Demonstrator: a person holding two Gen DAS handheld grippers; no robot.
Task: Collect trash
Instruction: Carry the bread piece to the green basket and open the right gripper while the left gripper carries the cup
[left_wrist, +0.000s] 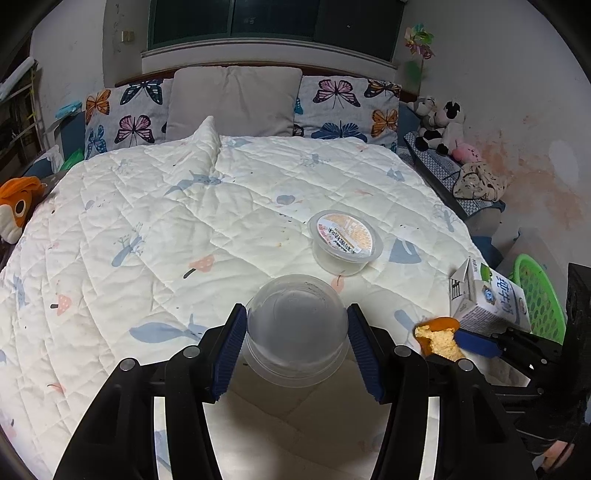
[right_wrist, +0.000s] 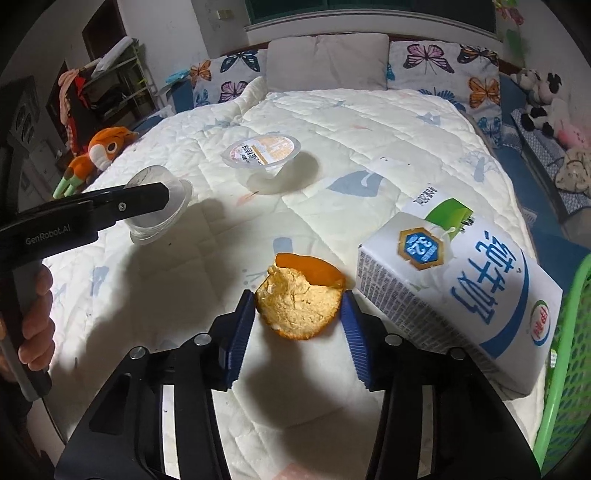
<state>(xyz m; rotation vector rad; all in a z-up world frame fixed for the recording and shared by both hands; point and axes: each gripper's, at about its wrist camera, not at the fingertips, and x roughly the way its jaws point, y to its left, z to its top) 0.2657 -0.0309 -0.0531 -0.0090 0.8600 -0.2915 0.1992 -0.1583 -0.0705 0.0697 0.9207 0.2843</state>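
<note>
- The orange peel (right_wrist: 301, 308) is a cupped piece, pale pithy inside facing up, bright orange skin curling over its far edge and showing along the underside.
- It sits on the white quilt (right_wrist: 369, 122) near the bed's edge, between the 2 blue pads of the right gripper (right_wrist: 298, 318); both pads press against its sides, so the jaws are pinching it.
- The clear plastic cup (left_wrist: 297, 328) is empty, cloudy and upside down, its base toward the camera and its rim toward the gripper body.
- The left gripper (left_wrist: 297, 334) clamps that cup, 1 ribbed pad on each side of its wall.
- A sealed jelly cup (left_wrist: 345, 240) with an orange and white printed lid stands upright on the quilt, beyond the clear cup and apart from it.
- A white milk carton (right_wrist: 461, 291) with blue lettering and a green patch lies on its side just right of the peel, close to the right pad.
- A green perforated basket (right_wrist: 565, 369) stands off the bed's edge, right beside the carton.
- Only the right wrist view shows the left gripper from the side, with a hand (right_wrist: 35, 317) wrapped around its handle and the cup held off the quilt above its shadow.
- Only the left wrist view shows the peel from the side, with 1 blue finger (left_wrist: 476, 343) of the right gripper behind it.
</note>
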